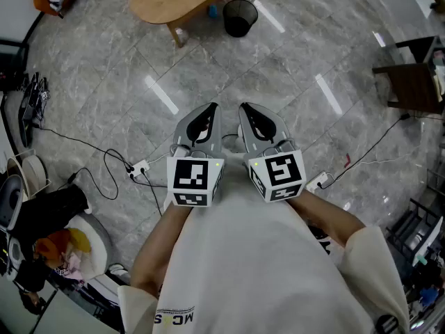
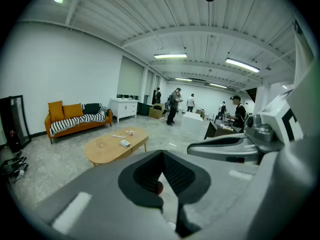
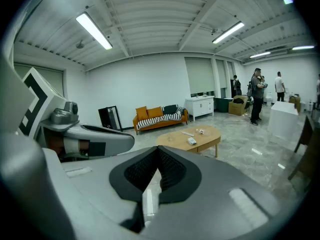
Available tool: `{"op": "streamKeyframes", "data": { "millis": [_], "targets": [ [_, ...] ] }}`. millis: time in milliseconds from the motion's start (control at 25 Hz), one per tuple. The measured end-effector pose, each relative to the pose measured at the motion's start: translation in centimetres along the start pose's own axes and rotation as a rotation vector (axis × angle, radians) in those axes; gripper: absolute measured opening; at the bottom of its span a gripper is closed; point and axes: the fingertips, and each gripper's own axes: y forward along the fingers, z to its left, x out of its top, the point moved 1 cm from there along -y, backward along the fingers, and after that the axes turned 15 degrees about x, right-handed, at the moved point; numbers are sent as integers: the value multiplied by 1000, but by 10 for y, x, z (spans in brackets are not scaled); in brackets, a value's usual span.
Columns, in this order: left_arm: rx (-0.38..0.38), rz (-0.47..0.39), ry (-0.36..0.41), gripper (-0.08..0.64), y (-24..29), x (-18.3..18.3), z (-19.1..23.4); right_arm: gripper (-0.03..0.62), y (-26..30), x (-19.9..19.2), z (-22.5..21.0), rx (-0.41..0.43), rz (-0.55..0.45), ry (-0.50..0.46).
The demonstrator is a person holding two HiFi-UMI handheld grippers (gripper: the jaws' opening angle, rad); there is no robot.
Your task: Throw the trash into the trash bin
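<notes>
**Both grippers shut and empty-looking, bin far ahead**

- Trash bin: black, round, mesh-walled, open top, upright on the floor. It sits just beside the near edge of the oval wooden counter, close to one leg.
- Trash: a few small pale bits on the counter top. One looks like a small box, with a flat strip and a crumpled piece near it. Too small to name more exactly.
- Left gripper: jaws together at the tips, nothing I can identify between them.
- Right gripper: jaws fully closed, nothing held.
- The two grippers sit side by side, nearly touching, both angled down and forward toward the counter. Both are well apart from the bin.
- Room to move: open grey tiled floor between the grippers and the bin.
- Edges: cables and a power strip lie on the floor at the left, and a dark chair stands at the right. The orange sofa stands against the wall beyond the counter.
</notes>
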Motion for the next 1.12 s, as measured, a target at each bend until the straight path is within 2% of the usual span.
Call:
{"op": "streamKeyframes", "data": {
  "millis": [240,480,720,880,1120],
  "targets": [
    [-15,7,4,0,1,-1,0,20,-3,1,-1,-26,-5,14],
    [-27,15,6,0,2,-5,16,20,7,1,-3,-53,-48,91],
    [-15,7,-6,0,4,-3,57,21,38,5,8,-67,-35,101],
    [-17,30,-40,0,5,-9,93,21,73,9,23,-44,-2,100],
    [-26,51,-78,0,27,-10,124,21,111,32,10,-58,9,88]
  ]
}}
